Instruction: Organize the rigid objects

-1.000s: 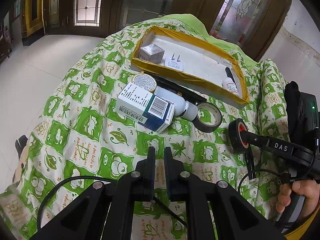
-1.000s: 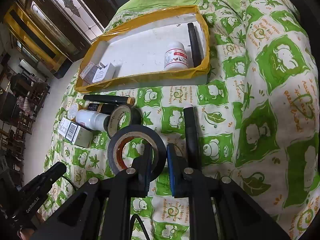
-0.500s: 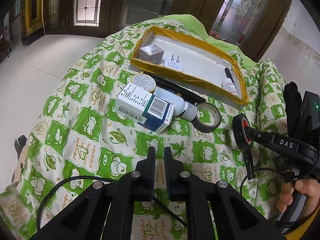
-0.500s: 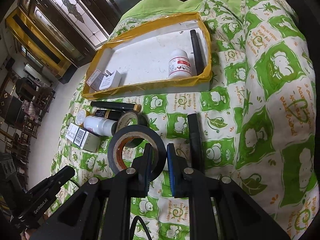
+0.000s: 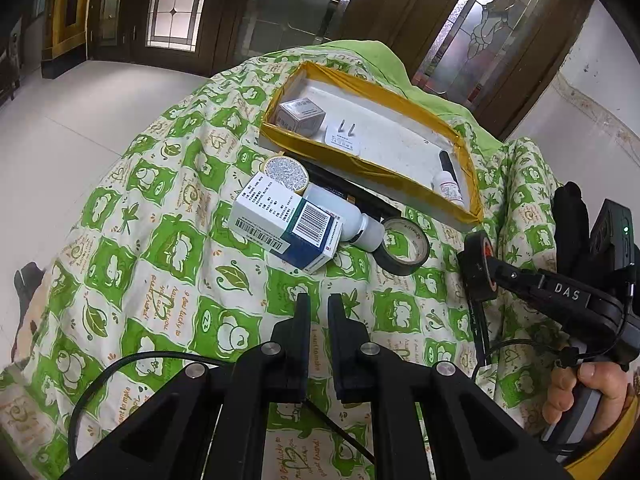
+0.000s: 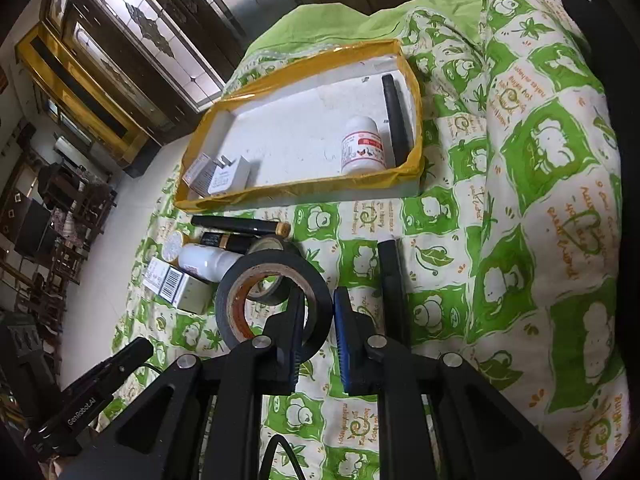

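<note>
The black roll of electrical tape with a reddish-brown core (image 6: 276,300) stands upright on edge between the narrow-set fingers of the right gripper (image 6: 318,312), one finger passing through its hole and the other outside its rim, so the fingers pinch its wall. In the left wrist view the same roll (image 5: 478,266) is held clear of the green-and-white patterned quilt (image 5: 168,248), near the right-hand end of the yellow-taped white foam tray (image 5: 372,168). Compared with a second ago, the roll sits slightly lower and further right in that view, while the tray looks a little further off in the right wrist view; the grip itself is unchanged.

The left gripper (image 5: 319,312) has its fingers pressed together with nothing between them, above bare quilt, as it was before.

Just beyond the held roll a second, worn roll of tape with a pale inner face (image 5: 404,246) lies on the quilt, touching a white plastic bottle on its side (image 5: 348,220). A white-and-blue medicine carton with barcodes (image 5: 288,226) lies against the bottle, with a round gold-rimmed tin (image 5: 286,174) behind it. A black pen-like stick (image 6: 394,292) lies on the quilt right of the gripper.

Inside the tray are a small grey box (image 5: 302,116), a white plug adapter (image 5: 344,138), a small white labelled bottle (image 6: 362,146) and a black stick (image 6: 396,120). None of these has moved.
</note>
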